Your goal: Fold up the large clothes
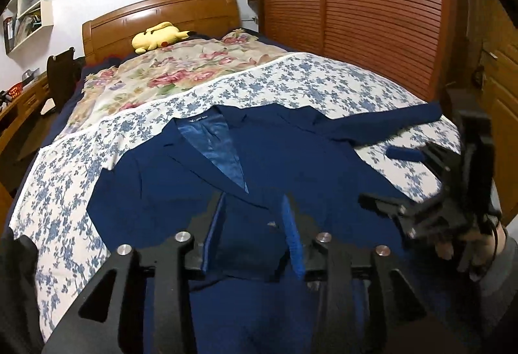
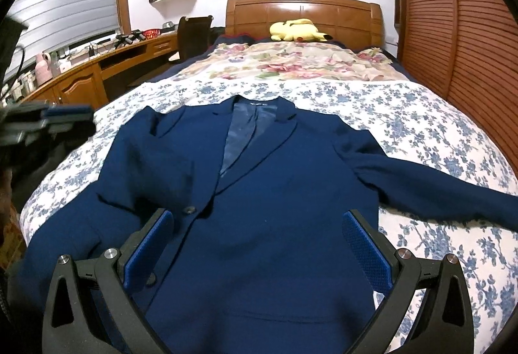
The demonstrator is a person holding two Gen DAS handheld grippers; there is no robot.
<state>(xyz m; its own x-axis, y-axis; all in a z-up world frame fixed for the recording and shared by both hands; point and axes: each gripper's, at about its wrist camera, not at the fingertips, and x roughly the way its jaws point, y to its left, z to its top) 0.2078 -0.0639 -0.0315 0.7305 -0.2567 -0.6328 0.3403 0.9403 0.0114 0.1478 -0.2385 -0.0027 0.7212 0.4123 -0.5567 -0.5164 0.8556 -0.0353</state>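
The left tool (image 1: 254,218) hangs over the jacket's (image 2: 259,192) hem, its fingers spread, gripping nothing; the jacket lies flat on the bed (image 2: 421,133), front up, right sleeve out; the right tool (image 2: 259,240) gapes wide; folding looks barely begun.

The left tool (image 1: 254,208) is held with its fingers parted; the right tool (image 2: 259,227) is spread wide.

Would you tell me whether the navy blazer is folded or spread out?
Mostly spread: navy blazer lies face-up on the bed, one sleeve outstretched.
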